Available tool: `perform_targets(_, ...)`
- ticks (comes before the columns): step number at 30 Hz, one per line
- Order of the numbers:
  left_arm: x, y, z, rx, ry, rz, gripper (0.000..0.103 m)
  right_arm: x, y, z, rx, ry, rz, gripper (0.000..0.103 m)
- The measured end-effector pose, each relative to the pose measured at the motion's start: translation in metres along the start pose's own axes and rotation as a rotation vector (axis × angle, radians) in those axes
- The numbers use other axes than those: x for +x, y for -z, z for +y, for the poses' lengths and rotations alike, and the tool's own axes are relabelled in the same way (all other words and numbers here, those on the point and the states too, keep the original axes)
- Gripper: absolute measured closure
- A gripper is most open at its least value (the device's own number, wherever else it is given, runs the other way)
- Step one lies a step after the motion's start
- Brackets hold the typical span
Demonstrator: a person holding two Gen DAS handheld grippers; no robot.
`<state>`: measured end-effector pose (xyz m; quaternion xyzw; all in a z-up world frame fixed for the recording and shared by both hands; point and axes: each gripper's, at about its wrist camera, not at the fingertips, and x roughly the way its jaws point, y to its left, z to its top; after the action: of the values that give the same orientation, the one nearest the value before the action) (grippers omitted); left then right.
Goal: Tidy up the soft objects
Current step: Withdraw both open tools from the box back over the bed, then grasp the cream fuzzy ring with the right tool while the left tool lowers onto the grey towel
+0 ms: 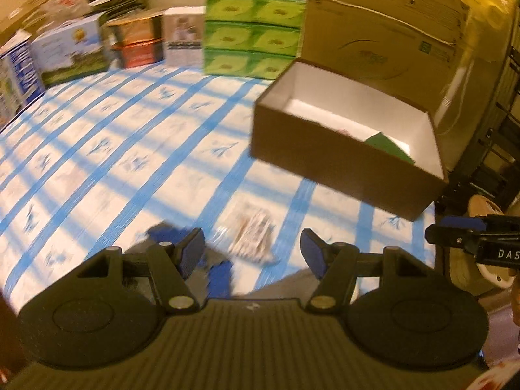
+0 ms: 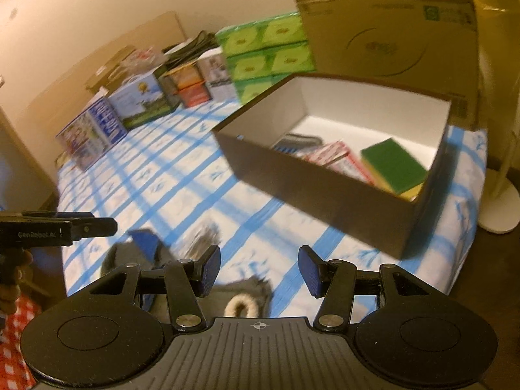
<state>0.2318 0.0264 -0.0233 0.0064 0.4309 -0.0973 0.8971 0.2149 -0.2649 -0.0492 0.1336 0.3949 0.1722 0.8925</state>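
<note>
My left gripper (image 1: 252, 253) is open and holds nothing. It hovers over the blue-striped tablecloth (image 1: 130, 149). Just under it lie a clear packet of pale sticks (image 1: 252, 237) and a blurred grey and blue fabric piece (image 1: 217, 269). My right gripper (image 2: 260, 271) is also open and holds nothing, above a grey fleece-lined slipper (image 2: 243, 299). A brown box with a white inside (image 2: 325, 191) stands ahead on the right. It holds a green and yellow sponge (image 2: 393, 165), a red and white packet (image 2: 331, 156) and a dark item (image 2: 295, 141). The left gripper (image 2: 130, 234) shows at the left edge of the right wrist view.
Cartons (image 1: 71, 52) and green tissue packs (image 1: 253, 35) line the far side, beside a large cardboard box (image 1: 383, 32). A white stand base (image 2: 500, 208) sits past the table's right edge. A hand (image 2: 9, 279) and red-checked cloth (image 2: 16, 331) are at the lower left.
</note>
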Motion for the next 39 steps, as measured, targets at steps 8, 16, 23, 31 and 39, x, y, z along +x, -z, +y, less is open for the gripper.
perform_targets(8, -0.023, 0.044, 0.032, -0.089, -0.077, 0.021, 0.040, 0.013, 0.027, 0.019, -0.050, -0.023, 0.064, 0.050)
perform_targets(16, -0.024, 0.079, 0.046, -0.127, -0.119, 0.052, 0.040, 0.030, 0.051, 0.034, -0.115, -0.031, 0.114, 0.050)
perform_targets(23, -0.021, 0.097, 0.055, -0.156, -0.132, 0.078, 0.040, 0.041, 0.063, 0.042, -0.152, -0.036, 0.147, 0.050)
perform_targets(31, -0.015, 0.102, 0.055, -0.158, -0.133, 0.087, 0.040, 0.051, 0.072, 0.042, -0.159, -0.032, 0.176, 0.050)
perform_targets(39, -0.007, 0.104, 0.055, -0.160, -0.123, 0.097, 0.040, 0.059, 0.076, 0.040, -0.155, -0.013, 0.185, 0.050)
